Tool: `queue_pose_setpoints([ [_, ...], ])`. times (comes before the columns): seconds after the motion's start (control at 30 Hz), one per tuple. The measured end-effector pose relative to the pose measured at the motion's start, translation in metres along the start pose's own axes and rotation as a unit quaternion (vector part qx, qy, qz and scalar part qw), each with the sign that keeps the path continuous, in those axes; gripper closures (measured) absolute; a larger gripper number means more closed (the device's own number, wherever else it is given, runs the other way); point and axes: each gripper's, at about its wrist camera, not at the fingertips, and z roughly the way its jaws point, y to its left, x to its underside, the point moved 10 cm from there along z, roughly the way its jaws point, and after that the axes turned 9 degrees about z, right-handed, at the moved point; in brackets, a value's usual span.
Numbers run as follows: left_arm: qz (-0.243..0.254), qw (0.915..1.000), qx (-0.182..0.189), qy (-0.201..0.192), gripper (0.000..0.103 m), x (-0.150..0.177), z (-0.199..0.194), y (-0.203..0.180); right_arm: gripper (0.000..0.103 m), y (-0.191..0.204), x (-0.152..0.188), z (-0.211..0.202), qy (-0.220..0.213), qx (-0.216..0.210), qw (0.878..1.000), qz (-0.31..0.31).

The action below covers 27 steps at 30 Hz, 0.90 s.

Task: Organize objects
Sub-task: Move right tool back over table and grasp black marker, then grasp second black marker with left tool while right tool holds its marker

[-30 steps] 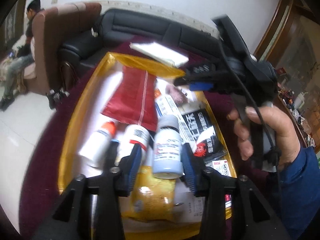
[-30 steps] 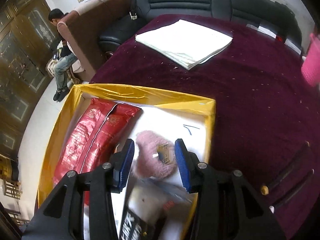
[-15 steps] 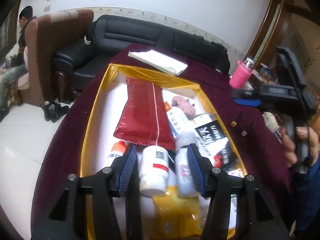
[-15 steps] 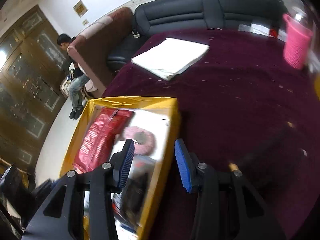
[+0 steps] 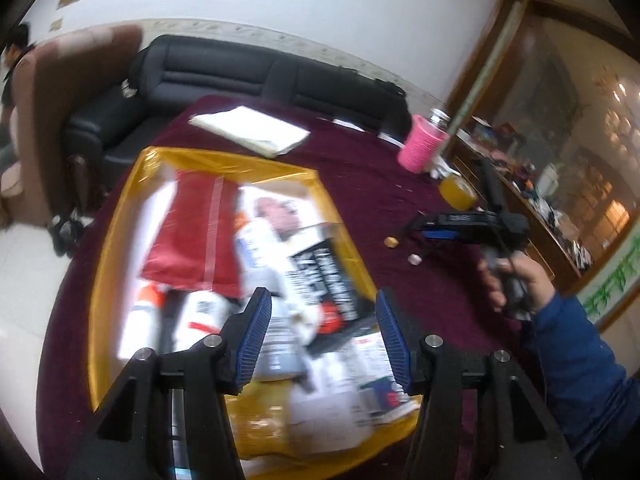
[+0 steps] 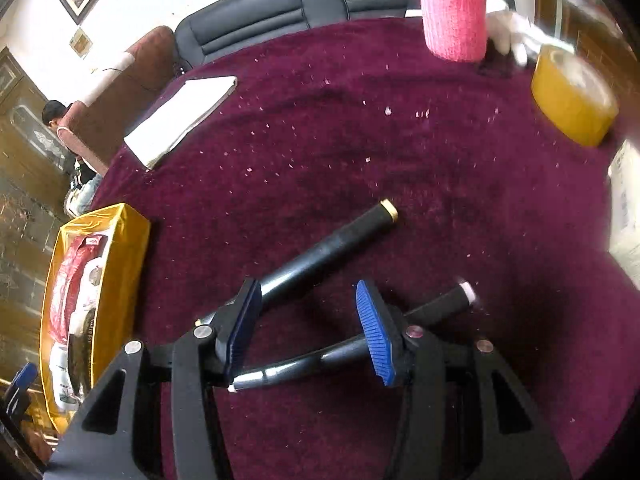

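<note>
A gold box on the maroon cloth holds a red pouch, white bottles, a black packet and other packets. My left gripper hovers over its near end. Its jaws are opening, and nothing is pressed between the pads. My right gripper hangs over a black hand-grip exerciser lying on the cloth. Its jaws are opening too, and the pads stand apart from the handles. The left wrist view shows the right gripper, held by a hand in a blue sleeve, above the exerciser's end caps.
A folded white cloth lies at the far left of the table. A bottle in a pink knitted sleeve and a roll of yellow tape stand at the far right. A black sofa is behind the table, with a person seated far left.
The left gripper has drawn back from the bottles in the box and its jaws have widened. The right gripper has swung right, from over the box to over the hand-grip exerciser, and opened wider.
</note>
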Motion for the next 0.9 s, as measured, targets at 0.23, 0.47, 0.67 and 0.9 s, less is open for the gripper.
queue_pose_setpoints([
  [0.23, 0.066, 0.9970, 0.018, 0.035, 0.051, -0.015, 0.023, -0.060, 0.055, 0.003, 0.030, -0.011, 0.044, 0.009, 0.999, -0.020],
  [0.47, 0.118, 0.9904, 0.031, 0.065, 0.051, -0.045, 0.073, -0.120, 0.050, -0.032, 0.042, -0.055, 0.002, -0.032, 0.999, 0.007],
  [0.67, 0.158, 0.9815, 0.013, 0.106, 0.051, -0.073, 0.147, -0.147, 0.050, -0.070, 0.039, -0.057, -0.021, -0.120, 0.990, 0.069],
  [0.9, 0.187, 0.9685, -0.036, 0.161, 0.051, -0.081, 0.242, -0.140, 0.050, -0.076, 0.033, -0.075, -0.027, -0.197, 0.975, 0.101],
])
